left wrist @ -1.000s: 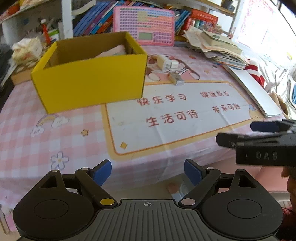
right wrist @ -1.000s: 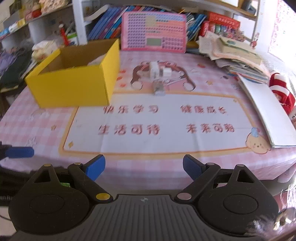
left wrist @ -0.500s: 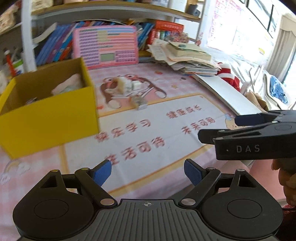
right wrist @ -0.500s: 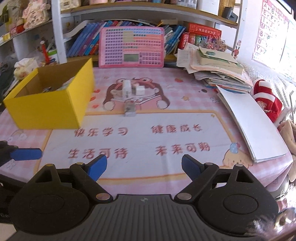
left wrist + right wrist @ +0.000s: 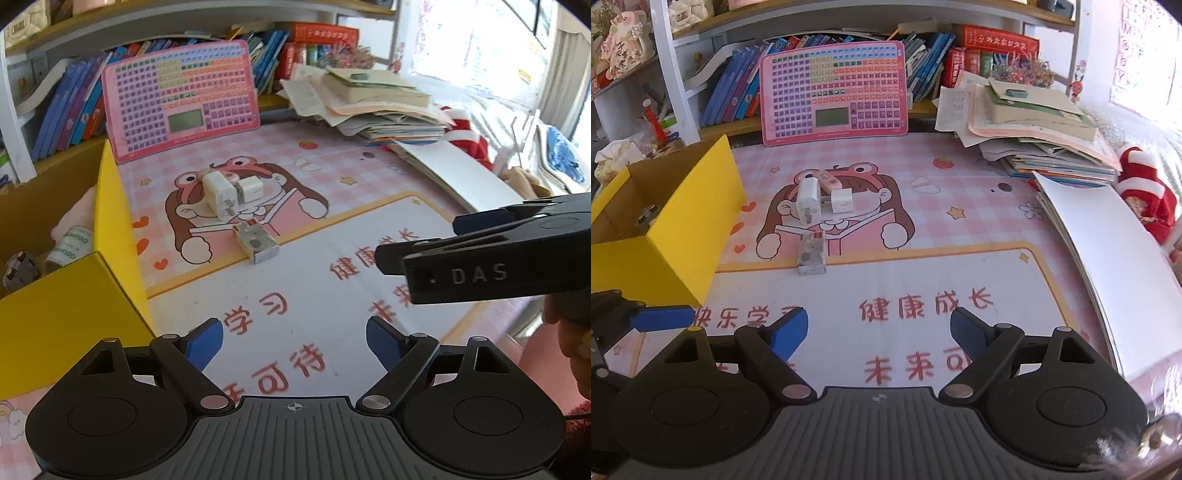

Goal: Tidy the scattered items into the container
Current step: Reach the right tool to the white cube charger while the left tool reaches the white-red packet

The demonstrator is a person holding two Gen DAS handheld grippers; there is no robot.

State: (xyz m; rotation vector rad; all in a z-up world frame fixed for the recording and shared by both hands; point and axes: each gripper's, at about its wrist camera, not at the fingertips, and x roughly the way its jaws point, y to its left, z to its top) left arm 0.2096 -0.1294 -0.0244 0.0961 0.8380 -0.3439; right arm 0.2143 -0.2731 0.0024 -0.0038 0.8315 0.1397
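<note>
Four loose items lie on the mat (image 5: 960,206), clustered well right of the box (image 5: 683,221): tall charger (image 5: 808,202), small cube charger (image 5: 841,201), a pink stick (image 5: 827,180) behind them, and a small printed carton (image 5: 812,253) nearest the camera; chargers touch or nearly so, pink stick seems to rest against both. Box stands open-topped at mat's left edge, already holding a roll (image 5: 70,245) and a dark object (image 5: 18,267).

Left gripper (image 5: 294,341): jaws wide, empty, hovering over the mat's white panel. Right gripper (image 5: 879,334): jaws wide, empty, same height, just beside the left.

Step in hand, as judged: approach for first pick. Carton is the sensible target; it lies apart from the cluster and closest; straddle its short width, close square to the long sides, lift clear before swinging left over the box wall. Taking a charger first risks nudging its neighbours.

Writing: "DAS" on the right gripper's side; roll label partly legible, not readable with confidence; mat reads 健康成长, 快乐学习 in part; carton print too small.
</note>
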